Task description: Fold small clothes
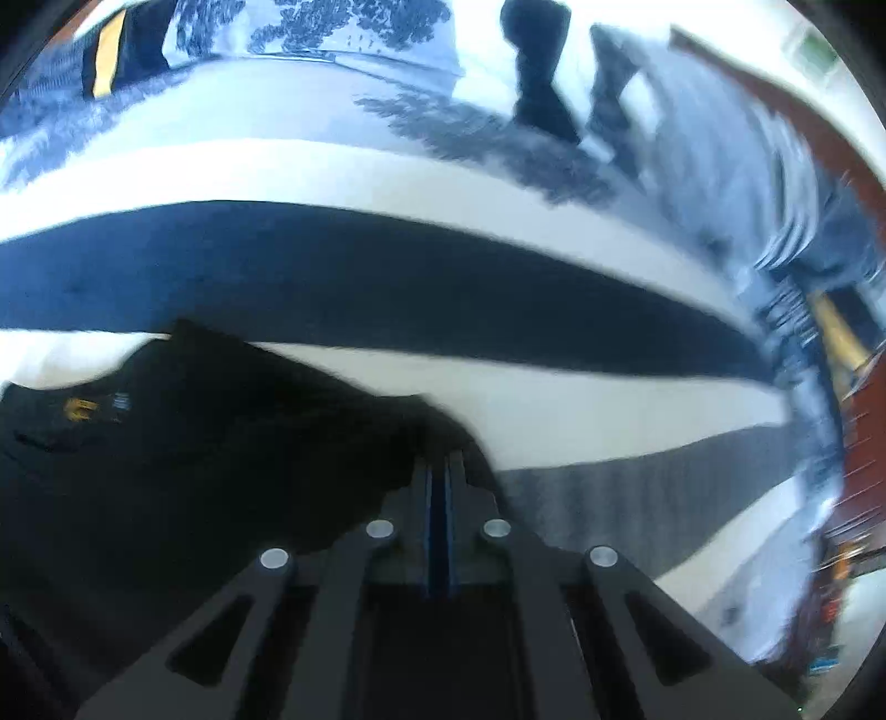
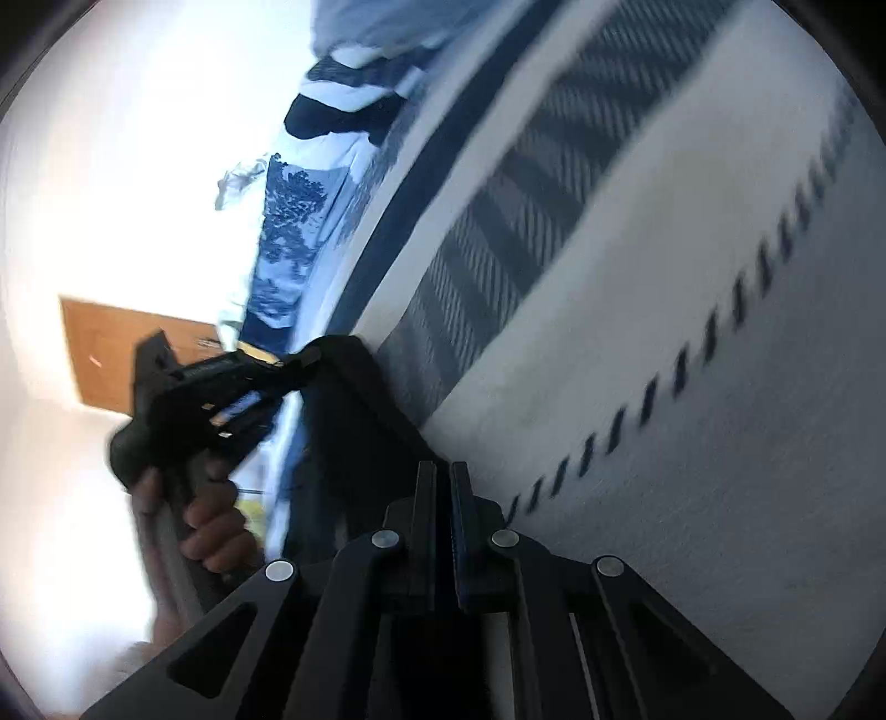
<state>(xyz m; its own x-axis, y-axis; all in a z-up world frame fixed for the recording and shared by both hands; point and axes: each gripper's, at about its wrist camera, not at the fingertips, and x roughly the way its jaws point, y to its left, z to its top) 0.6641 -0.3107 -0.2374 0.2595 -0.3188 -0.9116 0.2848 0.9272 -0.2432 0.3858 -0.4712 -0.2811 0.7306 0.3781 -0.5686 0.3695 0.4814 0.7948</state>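
On the bed, both views:
Surface: striped bedspread (image 1: 421, 171), white with broad navy bands, a grey ribbed band and a row of dark stitch marks (image 2: 653, 387); it fills most of each view.
Far edge of surface: blue-and-white leaf-print bedding (image 1: 354, 22) heaped along the far side, with another dark item bearing a yellow stripe (image 1: 108, 55) at far left.
Garment: black garment (image 1: 183, 443), small gold and pale marks near one edge, lying at near left in the left wrist view, its edge running up to the fingertips.
Left gripper: left gripper (image 1: 441, 465), fingers together and clamped on the hem of the black garment; pointed steeply down at the cloth.
Right gripper: right gripper (image 2: 443, 476), fingers together; dark cloth lies right at the tips, but whether it is pinched cannot be told.
Hand: person's hand (image 2: 213, 531) wrapped round the handle of the left gripper, seen at left in the right wrist view, with the black garment stretched between the two tools.
Room, right of left wrist view: red-brown wooden furniture (image 1: 864, 443), blurred; cluttered shelf items below it, unreadable.
Room, left of right wrist view: bright white wall (image 2: 83, 166) and an orange-brown wooden panel (image 2: 116, 349).
Image quality: motion blur at the edges of both views.
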